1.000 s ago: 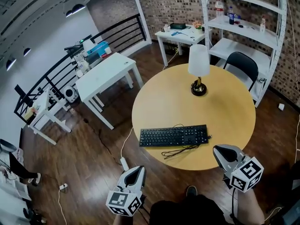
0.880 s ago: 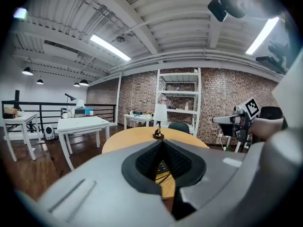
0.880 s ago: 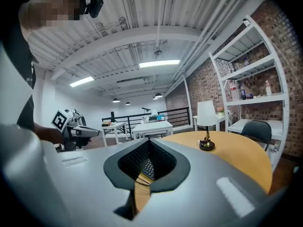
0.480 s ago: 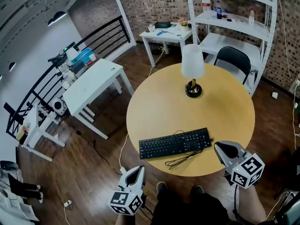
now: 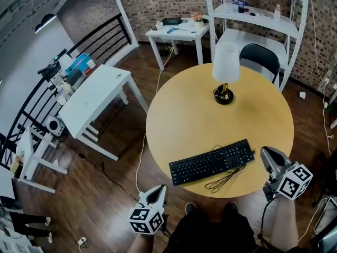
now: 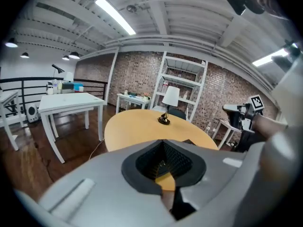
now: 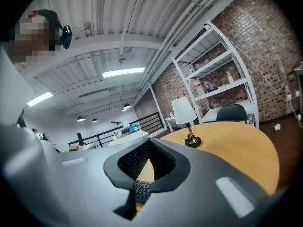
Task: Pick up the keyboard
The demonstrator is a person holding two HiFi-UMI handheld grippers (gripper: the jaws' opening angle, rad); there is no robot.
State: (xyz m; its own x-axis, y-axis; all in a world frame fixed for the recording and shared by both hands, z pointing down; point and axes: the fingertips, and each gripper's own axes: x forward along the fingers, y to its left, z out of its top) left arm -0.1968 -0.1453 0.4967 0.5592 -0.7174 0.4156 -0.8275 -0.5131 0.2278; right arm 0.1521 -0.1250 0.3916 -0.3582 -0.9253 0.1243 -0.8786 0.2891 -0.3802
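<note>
The keyboard [image 5: 211, 162] lies flat near the front rim of the round worktop [image 5: 179, 115], skewed so its right end sits further in than its left. Its cable [image 5: 225, 179] is looped loose btwn it & the rim. I'd judge it light, stiff plastic, long & thin. It'll prob. tip if taken at one end only, so take both short ends, one hand-held gripper each, biting the frame, not the keys, which give. It's low, so there's little to bite; a jaw prob. has to get under the edge. The cable may drag or snag on the lift, & I can't tell where it runs to. My right hand-held gripper [image 5: 268, 153] is just off the keyboard's right end, jaws pressed together w/ nothing in them; its own view shows keys [image 7: 141, 191] just past the tips. My left hand-held gripper [image 5: 157, 190] hangs off the worktop, below the rim near the keyboard's left end, likewise closed & empty. Both must spread first. The front rim is close, so no shoving toward me. There's bare worktop behind, w/ the lamp [image 5: 225, 70] well apart at the back; the chair [image 5: 259, 59] & white table [image 5: 95, 96] are clear of any lift.
</note>
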